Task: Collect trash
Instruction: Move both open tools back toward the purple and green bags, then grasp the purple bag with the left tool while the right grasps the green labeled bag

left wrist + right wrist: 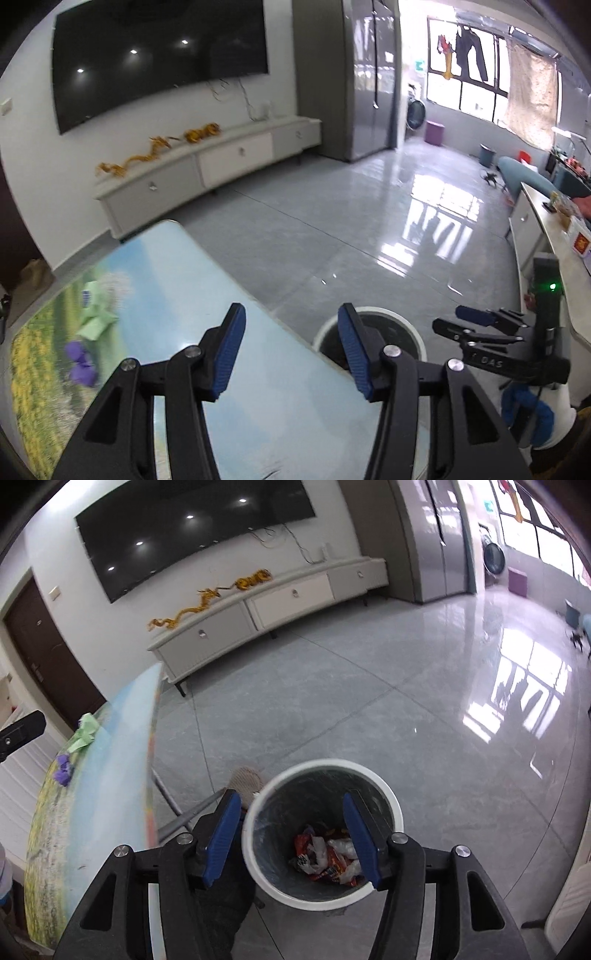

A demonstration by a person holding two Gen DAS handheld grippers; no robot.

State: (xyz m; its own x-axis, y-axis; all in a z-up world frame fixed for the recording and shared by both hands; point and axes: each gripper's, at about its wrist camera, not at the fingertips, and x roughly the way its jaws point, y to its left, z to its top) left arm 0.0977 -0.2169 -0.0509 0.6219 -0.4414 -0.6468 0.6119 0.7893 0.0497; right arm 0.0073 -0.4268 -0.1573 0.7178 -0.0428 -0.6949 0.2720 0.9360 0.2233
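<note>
- White-rimmed bin [322, 834] on floor beside table [173, 266], already holding a heap of crumpled wrappers [327, 856]: part done.
- Left on table: one green scrap [96, 314], one purple scrap [82, 360]; two pieces to fetch.
- Left gripper [291, 354] spread, empty, over table edge.
- Right gripper [293, 843] spread, empty, above bin.
</note>
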